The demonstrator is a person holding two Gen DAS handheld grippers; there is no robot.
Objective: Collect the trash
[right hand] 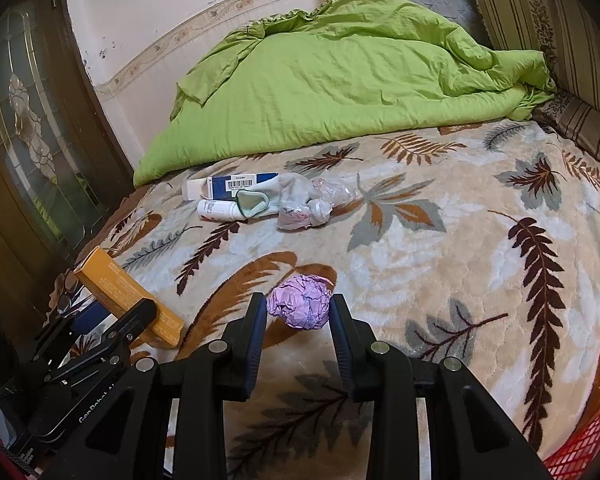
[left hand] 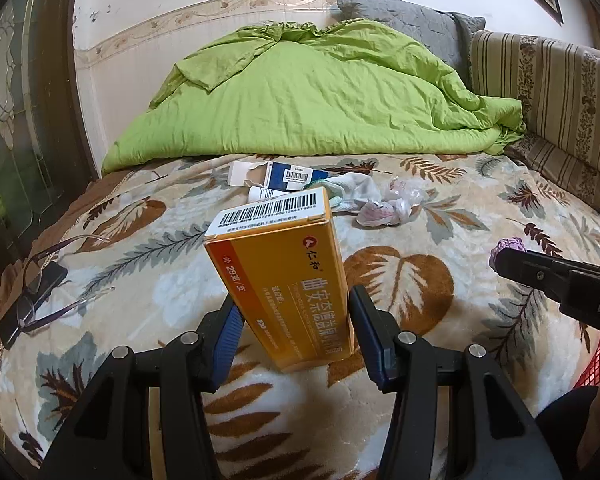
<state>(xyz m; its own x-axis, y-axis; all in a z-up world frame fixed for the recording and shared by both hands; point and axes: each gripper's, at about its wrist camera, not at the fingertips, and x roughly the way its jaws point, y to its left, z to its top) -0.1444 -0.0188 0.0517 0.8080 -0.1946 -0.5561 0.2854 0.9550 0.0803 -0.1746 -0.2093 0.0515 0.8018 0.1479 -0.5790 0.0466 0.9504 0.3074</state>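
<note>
Both pickups look made, so the step in hand is carrying trash to the red mesh basket at 5 o'clock. The left tongs are clenched on the long orange cardboard medicine box, held above the leaf-patterned bed blanket, its long axis and barcode end pointing toward 11 o'clock. The right tongs flank the crumpled purple paper ball; I cannot tell if they grip it, so confirm before lifting across.
</note>
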